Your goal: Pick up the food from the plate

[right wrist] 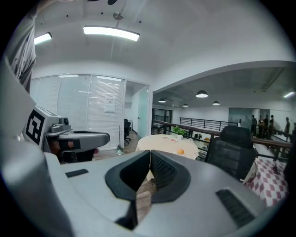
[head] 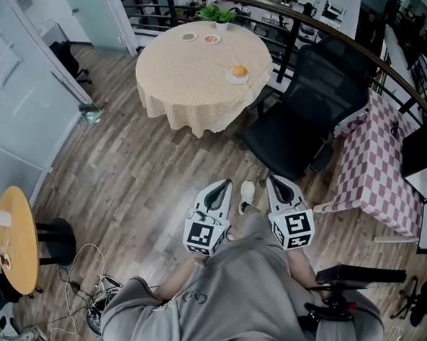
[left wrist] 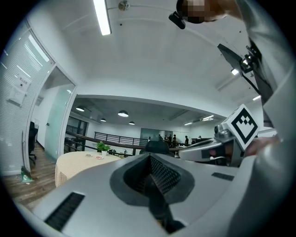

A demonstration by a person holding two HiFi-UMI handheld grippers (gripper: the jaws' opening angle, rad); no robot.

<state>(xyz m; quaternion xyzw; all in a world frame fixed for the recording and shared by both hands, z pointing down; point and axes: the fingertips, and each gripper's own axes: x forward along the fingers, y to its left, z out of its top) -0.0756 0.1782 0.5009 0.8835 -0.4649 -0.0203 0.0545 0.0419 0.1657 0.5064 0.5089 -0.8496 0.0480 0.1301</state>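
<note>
The food [head: 239,72] - a round orange piece with no long axis to line up on - is sitting on a small white plate [head: 232,78] at the near right edge of the round tabletop [head: 190,78]. It is lying well ahead of both tools, across open wooden floor. The left hand-held gripper [head: 224,185] and right hand-held gripper [head: 275,181] are both hanging clenched and empty at the person's waist. The food is lying almost straight ahead of the left one, so neither looks clearly nearer - a walk forward past the black chair [head: 311,107] is probably coming first.
</note>
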